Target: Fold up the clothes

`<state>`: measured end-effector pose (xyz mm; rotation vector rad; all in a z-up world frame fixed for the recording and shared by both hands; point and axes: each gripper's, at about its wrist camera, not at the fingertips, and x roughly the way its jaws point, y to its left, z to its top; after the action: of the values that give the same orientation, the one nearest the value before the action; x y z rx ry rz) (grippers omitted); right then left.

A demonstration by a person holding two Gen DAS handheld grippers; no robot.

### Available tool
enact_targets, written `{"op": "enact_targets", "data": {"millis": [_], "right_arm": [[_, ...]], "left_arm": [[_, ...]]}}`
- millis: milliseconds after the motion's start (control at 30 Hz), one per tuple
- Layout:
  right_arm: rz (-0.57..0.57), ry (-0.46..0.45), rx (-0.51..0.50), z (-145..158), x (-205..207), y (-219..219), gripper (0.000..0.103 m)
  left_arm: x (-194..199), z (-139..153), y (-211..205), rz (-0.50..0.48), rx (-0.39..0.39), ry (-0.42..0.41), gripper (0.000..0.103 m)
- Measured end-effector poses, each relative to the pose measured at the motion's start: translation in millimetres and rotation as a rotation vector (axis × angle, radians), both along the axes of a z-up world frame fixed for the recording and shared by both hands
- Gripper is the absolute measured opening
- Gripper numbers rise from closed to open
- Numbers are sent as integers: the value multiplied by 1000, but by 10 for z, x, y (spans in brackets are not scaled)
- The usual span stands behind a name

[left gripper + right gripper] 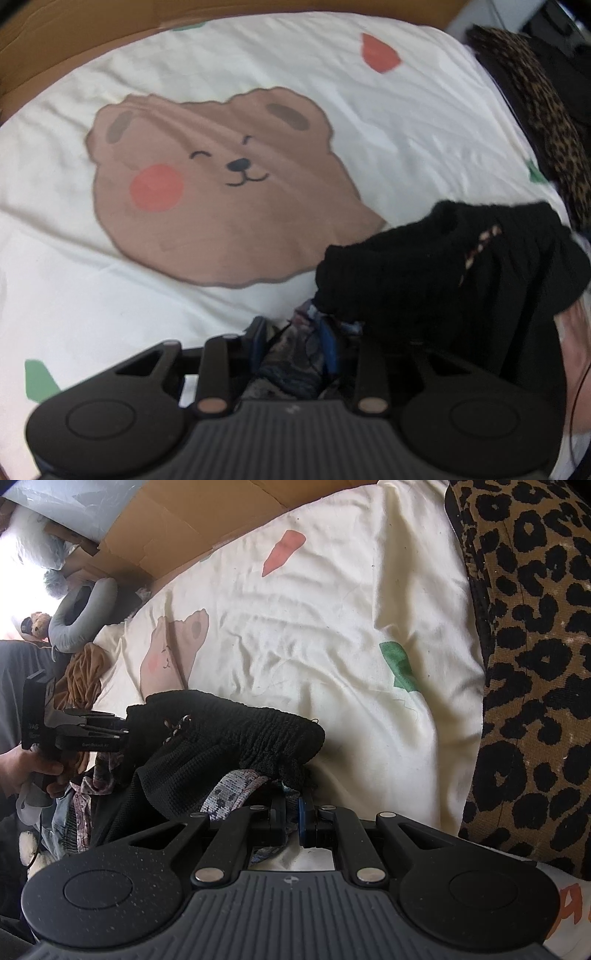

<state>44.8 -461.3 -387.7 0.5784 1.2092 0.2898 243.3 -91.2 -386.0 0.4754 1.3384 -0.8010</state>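
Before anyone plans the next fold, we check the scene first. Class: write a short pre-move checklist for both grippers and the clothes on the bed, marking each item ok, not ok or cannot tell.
1. Right gripper fingers closed: ok.
2. Which cloth the right gripper pinches, black or patterned: cannot tell.
3. Left gripper has a firm hold: cannot tell; patterned cloth sits between its fingers.
4. Black knit garment lying flat: not ok; it is bunched and lifted off the sheet.
5. Only one garment in play: not ok; the patterned cloth is tangled under the black one.
6. Bare space on the bear-print sheet for folding: ok.
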Motion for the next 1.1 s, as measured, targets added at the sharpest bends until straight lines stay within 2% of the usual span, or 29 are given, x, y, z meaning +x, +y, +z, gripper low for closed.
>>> {"op": "enact_targets", "data": {"millis": [33,133,367,567,767,1000,1100], "right_arm": [[-2,-2,-1,4,2,0,4],[-7,-22,-14,51,23,-12,4],[3,-72,-53,205,160,-38,3],[65,-148,-118,394,445,69,3],[155,-217,-195,616,825,263,2],[182,-305,-270,915,1349,457,0],[176,-340,-340,998,1576,523,0]], "left_arm": [[3,10,3,-5,-4,7,9],[16,91,44,-5,-17,-16,3],[167,486,296,89,-52,-193,2],[319,799,394,135,-64,-349,2],[537,936,498,197,-78,-421,2],[829,1084,682,295,-87,-488,2],[963,1085,773,338,-80,-504,2]]}}
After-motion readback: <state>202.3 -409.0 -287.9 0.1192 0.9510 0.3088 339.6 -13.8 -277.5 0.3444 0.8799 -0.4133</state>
